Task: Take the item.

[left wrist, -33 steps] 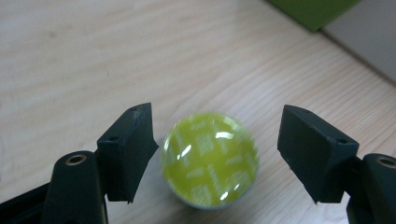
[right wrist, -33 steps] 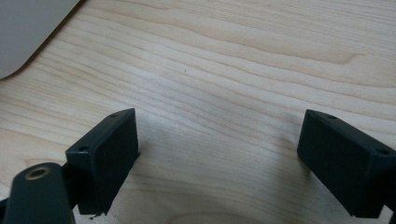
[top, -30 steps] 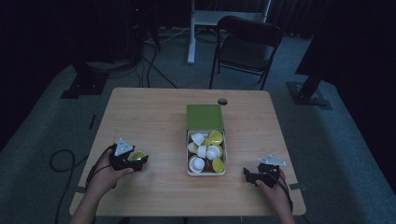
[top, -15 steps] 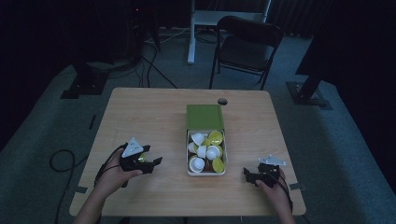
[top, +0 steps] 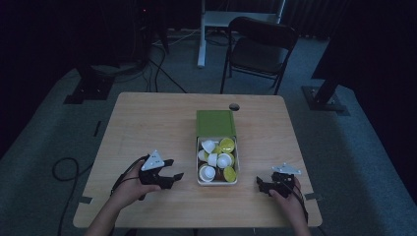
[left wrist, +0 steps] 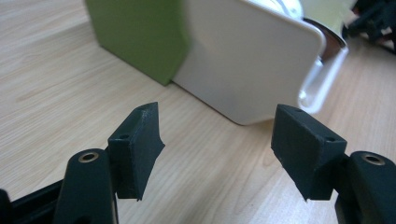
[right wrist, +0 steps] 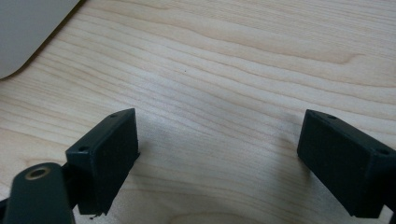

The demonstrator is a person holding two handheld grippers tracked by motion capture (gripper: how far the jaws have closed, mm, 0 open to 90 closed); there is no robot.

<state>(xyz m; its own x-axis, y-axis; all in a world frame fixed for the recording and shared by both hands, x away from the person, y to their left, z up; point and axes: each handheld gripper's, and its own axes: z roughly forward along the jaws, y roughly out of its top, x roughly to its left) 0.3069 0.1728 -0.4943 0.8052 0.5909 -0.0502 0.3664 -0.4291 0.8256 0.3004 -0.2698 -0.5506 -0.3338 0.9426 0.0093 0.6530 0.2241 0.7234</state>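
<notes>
**Two open claws flanking a tray of capsules on a wooden worktop**

At the left of the high view, the left claw [top: 172,176] is held low over the worktop [top: 147,123], its jaws spread apart and empty, pointed toward the white tray [top: 218,183] just beside it. A grey three-cornered plate is seen on top of this claw. In the left gripper view, the left claw [left wrist: 217,140] is seen parted, with nothing between the jaws; the white wall of the tray [left wrist: 247,60] lies close ahead, apart from the jaws, and the green lid [left wrist: 135,37] adjoins it at the left.

At the centre of the worktop, the tray is shown filled with white and yellow-green capsules [top: 218,160]. The green lid [top: 215,123] is seen on the tray's far end.

At the right, the right claw [top: 261,185] is held near the worktop's near edge, apart from the tray, jaws released and empty. In the right gripper view, the right claw [right wrist: 217,154] is seen wide open over bare wood, a corner of the tray [right wrist: 28,32] appearing at the upper left.
</notes>
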